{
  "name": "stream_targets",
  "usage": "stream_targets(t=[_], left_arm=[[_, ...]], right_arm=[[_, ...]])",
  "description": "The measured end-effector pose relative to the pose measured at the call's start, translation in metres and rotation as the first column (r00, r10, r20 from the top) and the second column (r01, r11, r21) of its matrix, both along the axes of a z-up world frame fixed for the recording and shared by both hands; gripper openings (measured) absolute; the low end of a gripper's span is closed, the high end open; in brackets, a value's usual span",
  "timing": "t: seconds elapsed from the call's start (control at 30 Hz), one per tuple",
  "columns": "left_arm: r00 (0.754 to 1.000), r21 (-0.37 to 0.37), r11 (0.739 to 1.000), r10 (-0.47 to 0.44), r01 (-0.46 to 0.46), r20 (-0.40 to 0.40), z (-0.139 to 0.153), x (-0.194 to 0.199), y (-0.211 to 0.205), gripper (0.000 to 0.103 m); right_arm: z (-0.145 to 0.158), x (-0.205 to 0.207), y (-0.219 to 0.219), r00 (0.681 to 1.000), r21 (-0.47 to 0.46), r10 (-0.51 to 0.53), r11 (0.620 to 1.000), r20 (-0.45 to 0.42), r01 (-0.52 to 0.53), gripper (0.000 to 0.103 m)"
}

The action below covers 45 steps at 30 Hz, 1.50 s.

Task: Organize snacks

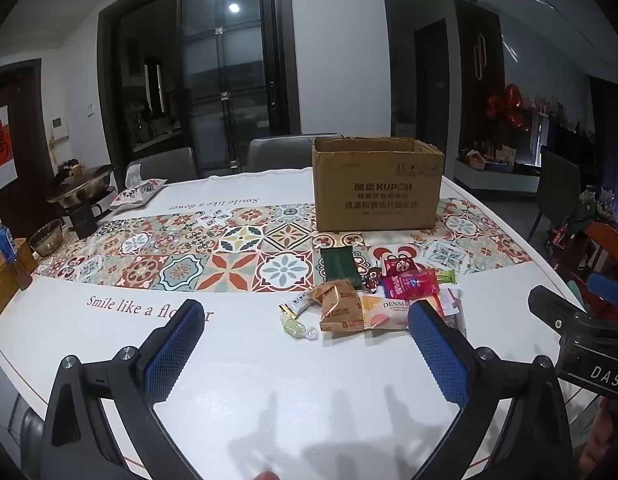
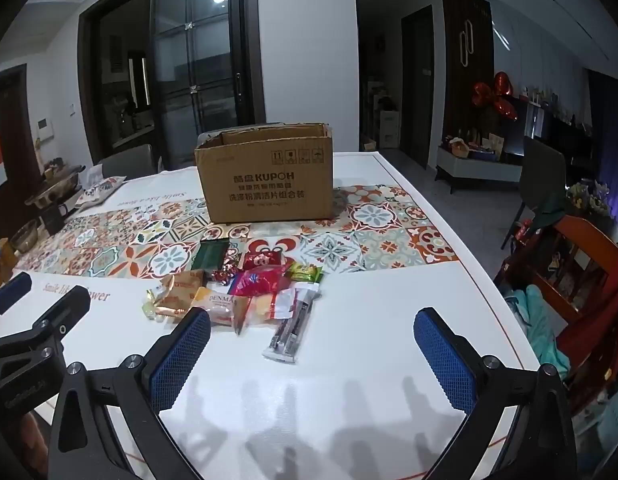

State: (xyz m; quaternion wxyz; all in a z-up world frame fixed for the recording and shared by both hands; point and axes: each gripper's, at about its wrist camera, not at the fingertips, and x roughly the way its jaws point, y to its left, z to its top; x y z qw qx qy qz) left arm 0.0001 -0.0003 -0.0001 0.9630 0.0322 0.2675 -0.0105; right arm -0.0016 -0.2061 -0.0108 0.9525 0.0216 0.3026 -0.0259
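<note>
I hold both claws, left gripper (image 1: 305, 334) and right gripper (image 2: 311, 338), wide open and empty (nothing grabbed), snack pile (image 2: 245, 288) at twelve o'clock, cardboard box (image 2: 265, 176) beyond for loading.

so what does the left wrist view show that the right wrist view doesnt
Only the left wrist view shows the blue-capped plastic bottle and woven basket at the table's left end.

Only the right wrist view shows the long clear packet with dark sticks in full, and the teal cloth beside the table.

Both show the open brown cardboard box, the dark green flat packet, the snack pile, and the patterned tablecloth. Left gripper and right gripper are both open and empty.
</note>
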Motion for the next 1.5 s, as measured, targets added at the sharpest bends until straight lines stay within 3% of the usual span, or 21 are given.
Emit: stream_targets(t=[1.5], left_arm=[[1.000,-0.017,1.000,-0.005,0.005,0.013,0.0026,-0.0023,0.0001,0.103]], right_arm=[[0.0006,-0.0029,0.0012,1.000,0.002,0.002,1.000,0.009,-0.002,0.103]])
